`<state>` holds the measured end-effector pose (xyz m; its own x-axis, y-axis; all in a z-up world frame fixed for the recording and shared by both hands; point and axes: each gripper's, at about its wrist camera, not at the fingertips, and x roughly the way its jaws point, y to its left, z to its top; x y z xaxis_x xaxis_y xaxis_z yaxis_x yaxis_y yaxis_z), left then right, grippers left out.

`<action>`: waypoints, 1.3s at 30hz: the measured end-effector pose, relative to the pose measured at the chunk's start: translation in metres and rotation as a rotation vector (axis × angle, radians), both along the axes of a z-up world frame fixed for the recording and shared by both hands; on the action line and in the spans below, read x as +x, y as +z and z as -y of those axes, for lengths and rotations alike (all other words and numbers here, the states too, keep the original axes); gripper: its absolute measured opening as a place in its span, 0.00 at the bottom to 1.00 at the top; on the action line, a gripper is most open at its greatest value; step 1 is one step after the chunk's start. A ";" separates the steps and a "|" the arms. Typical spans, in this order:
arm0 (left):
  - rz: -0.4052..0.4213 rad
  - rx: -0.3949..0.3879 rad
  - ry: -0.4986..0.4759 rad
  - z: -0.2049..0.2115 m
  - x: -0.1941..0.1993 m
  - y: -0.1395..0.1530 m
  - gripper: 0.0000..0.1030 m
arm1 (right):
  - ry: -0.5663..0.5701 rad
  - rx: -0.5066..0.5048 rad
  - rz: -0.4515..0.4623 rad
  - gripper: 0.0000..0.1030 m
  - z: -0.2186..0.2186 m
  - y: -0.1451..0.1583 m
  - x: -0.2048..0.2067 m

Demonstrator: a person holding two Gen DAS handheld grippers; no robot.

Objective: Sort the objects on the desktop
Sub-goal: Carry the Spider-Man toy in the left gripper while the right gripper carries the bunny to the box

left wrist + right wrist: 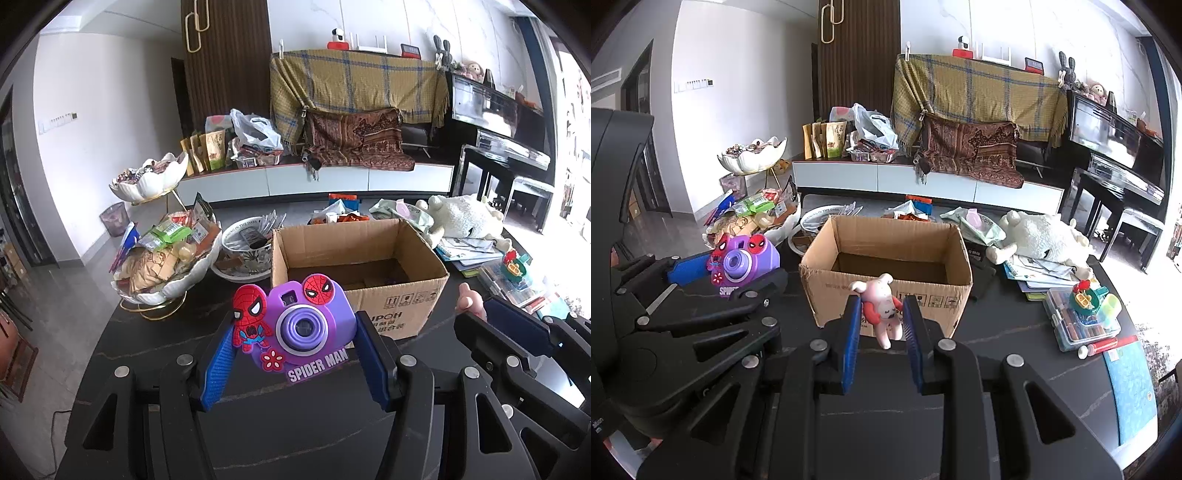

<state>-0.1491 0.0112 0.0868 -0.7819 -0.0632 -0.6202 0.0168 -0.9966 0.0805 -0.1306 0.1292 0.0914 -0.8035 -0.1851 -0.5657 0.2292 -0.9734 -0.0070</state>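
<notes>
My left gripper [295,334] is shut on a purple Spider-Man toy camera [299,325], its blue pads pressed on both sides; the toy hangs above the dark table in front of an open cardboard box [354,258]. In the right wrist view my right gripper [881,314] is shut on a small pink plush figure [881,302] with a red scarf, held just in front of the box [886,254]. The toy camera [746,258] and the left gripper [701,269] show at the left there. The pink figure's tip [467,299] and the right gripper [491,321] appear at right in the left wrist view.
A two-tier white shell bowl of snacks [162,258] and a patterned bowl [247,251] stand left of the box. A white plush sheep [1041,236], papers, a case of crayons [1082,321] and a small green toy [1086,295] lie to the right. A blue book [1130,384] lies near the right edge.
</notes>
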 end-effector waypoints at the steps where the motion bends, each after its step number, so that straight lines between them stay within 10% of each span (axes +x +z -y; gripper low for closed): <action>1: 0.002 -0.002 0.001 0.000 -0.002 -0.001 0.55 | 0.001 0.000 0.002 0.21 0.000 -0.001 -0.002; 39: 0.067 0.023 0.003 -0.002 -0.069 -0.025 0.54 | 0.006 0.003 0.049 0.21 -0.003 -0.024 -0.072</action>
<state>-0.2181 0.0135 0.0622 -0.7386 -0.0505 -0.6723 0.0148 -0.9982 0.0587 -0.2028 0.1322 0.0670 -0.7734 -0.1886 -0.6052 0.2355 -0.9719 0.0019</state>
